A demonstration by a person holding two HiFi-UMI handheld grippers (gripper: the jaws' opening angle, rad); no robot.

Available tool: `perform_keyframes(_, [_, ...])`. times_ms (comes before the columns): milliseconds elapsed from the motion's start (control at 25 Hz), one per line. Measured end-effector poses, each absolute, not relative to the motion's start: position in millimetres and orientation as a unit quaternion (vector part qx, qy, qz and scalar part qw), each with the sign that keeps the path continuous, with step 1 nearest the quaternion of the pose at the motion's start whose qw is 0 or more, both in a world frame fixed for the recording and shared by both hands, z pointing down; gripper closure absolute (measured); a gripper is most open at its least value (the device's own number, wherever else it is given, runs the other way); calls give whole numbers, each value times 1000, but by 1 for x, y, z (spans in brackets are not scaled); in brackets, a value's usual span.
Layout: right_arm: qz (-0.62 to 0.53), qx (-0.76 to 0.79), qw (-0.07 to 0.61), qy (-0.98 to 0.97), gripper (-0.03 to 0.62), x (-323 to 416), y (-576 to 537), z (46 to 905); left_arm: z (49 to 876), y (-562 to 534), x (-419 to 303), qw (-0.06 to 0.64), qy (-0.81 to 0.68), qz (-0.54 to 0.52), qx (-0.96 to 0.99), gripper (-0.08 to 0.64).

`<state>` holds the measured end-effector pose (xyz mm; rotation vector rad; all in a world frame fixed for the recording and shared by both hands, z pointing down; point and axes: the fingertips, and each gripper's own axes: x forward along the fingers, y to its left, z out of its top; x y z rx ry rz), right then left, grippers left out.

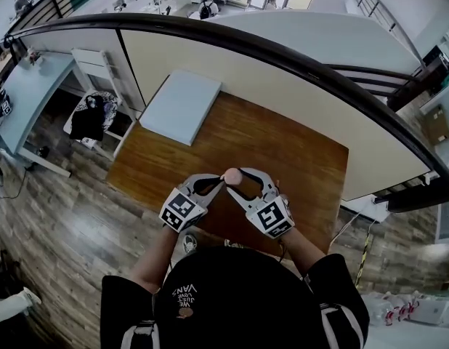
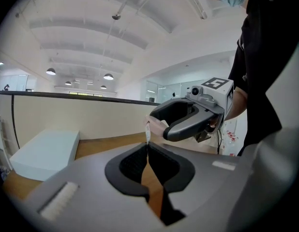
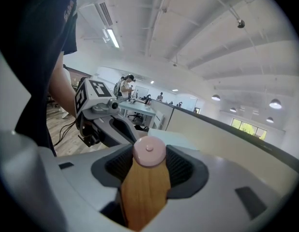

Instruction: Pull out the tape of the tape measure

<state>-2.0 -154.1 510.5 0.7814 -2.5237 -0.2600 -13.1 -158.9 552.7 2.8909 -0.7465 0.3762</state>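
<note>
Both grippers are up over the table [image 1: 282, 151], nose to nose. From the head view, the pink tape measure [image 1: 232, 174] is only a small round blob between the two sets of tips, held in the air above the wood. The tape itself can't be made out from up here.

The right gripper view fills in more. The right gripper [image 3: 149, 164] has the case clamped, a pad pressing on either side. The round face with its little centre button points straight back at the camera. Below the case there's only table showing through the gap.

Over in the left gripper view, the left gripper [image 2: 147, 148] has its jaws pressed together. Pinched at their very tip is the tape [image 2: 148, 131], a thin pale strip seen edge-on and standing nearly upright. It runs the short way from those tips towards the case. Most of the case is hidden inside the right gripper's dark loop, with just a pink sliver peeking out.

So little tape is out that its run is hard to judge. It seems to go along the line from one gripper to the other.

A white slab [image 1: 179, 106] lies on the far left corner, well apart.
</note>
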Motion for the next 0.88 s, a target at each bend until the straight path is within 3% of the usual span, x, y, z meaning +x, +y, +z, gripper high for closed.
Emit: perform_keyframes(880, [-101,340,268,-896,380,26,-200,512,549,-136,-32,114,-220,123,961,543])
